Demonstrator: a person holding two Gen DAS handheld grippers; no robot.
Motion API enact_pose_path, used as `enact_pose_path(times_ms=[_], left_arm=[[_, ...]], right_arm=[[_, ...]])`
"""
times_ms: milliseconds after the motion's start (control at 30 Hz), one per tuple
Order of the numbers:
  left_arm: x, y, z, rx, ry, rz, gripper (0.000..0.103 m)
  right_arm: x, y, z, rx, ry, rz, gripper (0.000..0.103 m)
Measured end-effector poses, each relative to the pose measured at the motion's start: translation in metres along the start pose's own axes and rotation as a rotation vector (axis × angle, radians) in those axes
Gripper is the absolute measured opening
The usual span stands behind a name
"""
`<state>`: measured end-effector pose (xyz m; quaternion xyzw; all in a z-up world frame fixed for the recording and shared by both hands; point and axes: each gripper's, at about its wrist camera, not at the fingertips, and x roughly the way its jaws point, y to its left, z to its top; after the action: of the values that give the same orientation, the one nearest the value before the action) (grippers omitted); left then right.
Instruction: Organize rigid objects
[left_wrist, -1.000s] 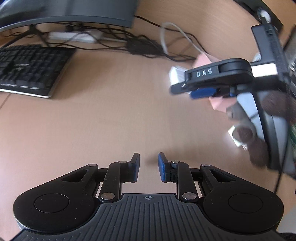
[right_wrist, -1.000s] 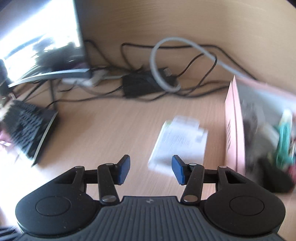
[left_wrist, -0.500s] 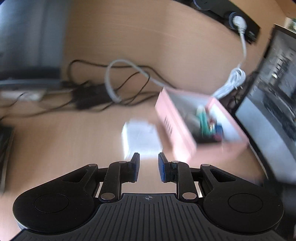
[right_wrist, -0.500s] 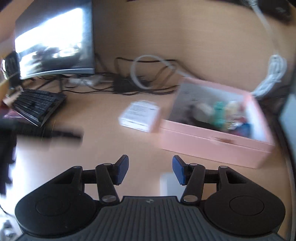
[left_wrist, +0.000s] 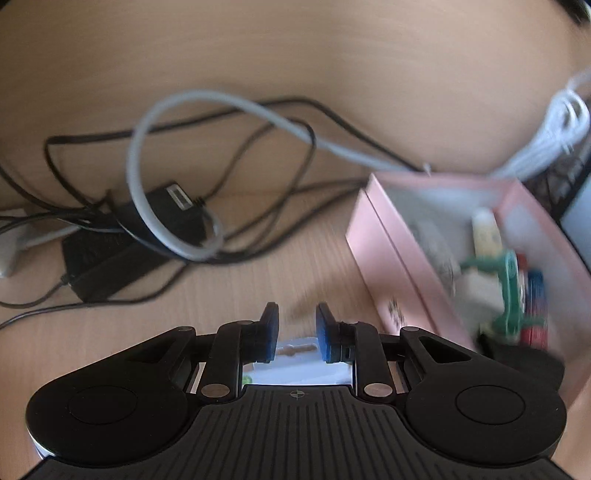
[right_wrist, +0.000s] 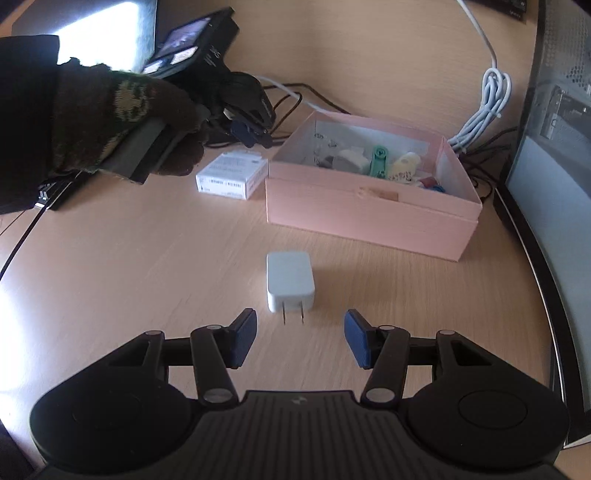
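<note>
We've got the right gripper (right_wrist: 299, 341) spread wide on the desk (right_wrist: 129, 277), prongs of the white charger (right_wrist: 290, 280) pointing back at us just ahead of the pads. Our plan: slide forward until the pads flank the body, not the prongs, squeeze square on the flat sides, then lift it over the wall of the pink box (right_wrist: 369, 210) just beyond. The left gripper (left_wrist: 295, 338) hangs over the white carton (right_wrist: 232, 175) beside the box, jaws narrow with a gap and nothing pinched. There's print on the carton label, but it's too small to read. Black cables (left_wrist: 258, 147) tangle behind.
</note>
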<state>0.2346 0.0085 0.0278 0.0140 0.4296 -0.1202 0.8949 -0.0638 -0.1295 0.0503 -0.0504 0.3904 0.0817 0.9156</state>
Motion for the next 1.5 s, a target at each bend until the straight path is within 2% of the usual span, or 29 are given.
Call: enact_pose_path(times_ms=[133,333,533,600,800,900,933,967,1033,1100,1233,1433,1500], left_arm=[[-0.014,0.001,-0.024,0.040,0.011,-0.066,0.024],[-0.049,-0.002,-0.068,0.132,0.001,-0.114,0.024],[-0.086,0.003,-0.109,0.205,-0.023,-0.114,0.025],[-0.101,0.007,-0.119,0.199,-0.050,-0.080,0.025],[-0.162,0.020,-0.136,0.063,-0.152,-0.044,0.024],[-0.193,0.007,-0.146,0.034,-0.171,-0.116,0.024],[-0.199,0.002,-0.151,0.037,-0.170,-0.144,0.024],[-0.204,-0.007,-0.156,0.042,-0.164,-0.175,0.024],[-0.205,-0.022,-0.166,0.046,-0.129,-0.238,0.024],[-0.196,-0.035,-0.175,0.048,-0.084,-0.263,0.024],[-0.170,-0.048,-0.182,-0.001,-0.019,-0.226,0.024],[-0.145,-0.052,-0.182,0.009,-0.008,-0.130,0.024],[-0.146,-0.048,-0.183,0.012,-0.011,-0.119,0.024]], right_arm=[[0.009,-0.004,0.001,0.022,0.021,0.000,0.053],[0.026,0.001,0.006,-0.003,0.037,0.029,0.053],[0.037,0.010,0.006,-0.031,0.040,0.045,0.054],[0.039,0.011,0.006,-0.027,0.030,0.042,0.056],[0.049,0.009,0.011,0.008,0.004,0.027,0.058],[0.054,0.008,0.016,0.016,-0.001,0.031,0.058],[0.056,0.007,0.018,0.023,-0.003,0.040,0.055],[0.058,0.007,0.020,0.032,-0.006,0.046,0.048],[0.061,0.006,0.024,0.044,-0.013,0.050,0.036],[0.064,0.006,0.026,0.037,-0.018,0.047,0.033],[0.064,0.001,0.024,0.014,-0.030,0.025,0.032],[0.056,-0.013,0.014,0.034,-0.051,-0.019,0.033],[0.054,-0.014,0.011,0.036,-0.058,-0.031,0.033]])
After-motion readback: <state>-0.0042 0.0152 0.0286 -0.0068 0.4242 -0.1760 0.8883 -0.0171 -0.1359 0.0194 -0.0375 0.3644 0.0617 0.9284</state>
